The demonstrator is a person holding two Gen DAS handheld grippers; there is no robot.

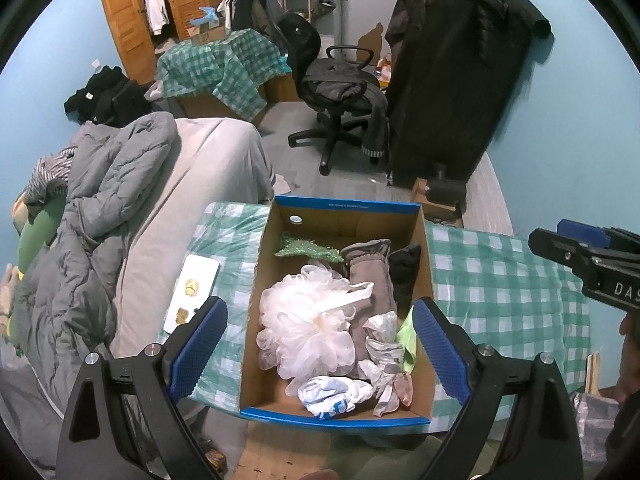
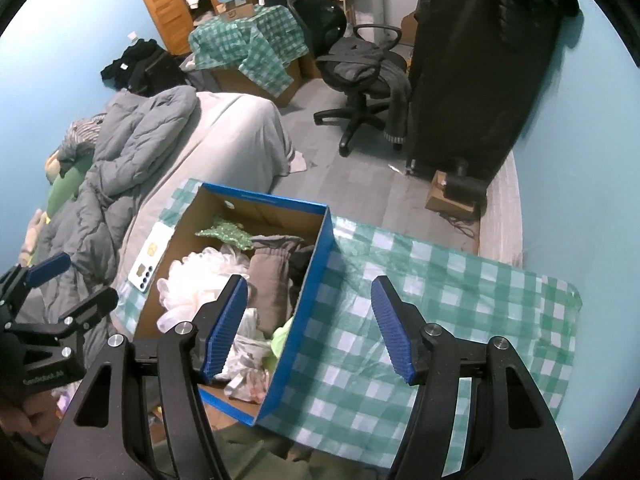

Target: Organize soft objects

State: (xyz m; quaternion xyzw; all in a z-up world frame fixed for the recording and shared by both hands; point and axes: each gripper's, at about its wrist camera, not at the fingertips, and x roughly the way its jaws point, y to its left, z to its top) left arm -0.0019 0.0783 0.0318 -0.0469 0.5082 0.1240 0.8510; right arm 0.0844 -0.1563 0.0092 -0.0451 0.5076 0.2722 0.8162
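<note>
Matt cardboard box [image 1: 424,236] holds a frothy mesh pouf [image 1: 308,320] and cloth socks [image 1: 370,276].

Left wrist view: above the cardboard box [image 1: 340,320], facing steeply down, close. Right wrist view: offset rightward over the surface [image 2: 440,300], same heading. Shared: box, bed [image 1: 180,200], office chair [image 2: 360,68].

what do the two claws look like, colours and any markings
Both the left claw and right claw have black angular frames with triangular cut-outs, silver round bolts at the joints, and blue ridged pads on the fingers. White lettering, only partly readable, marks each body seen from the other camera.
</note>
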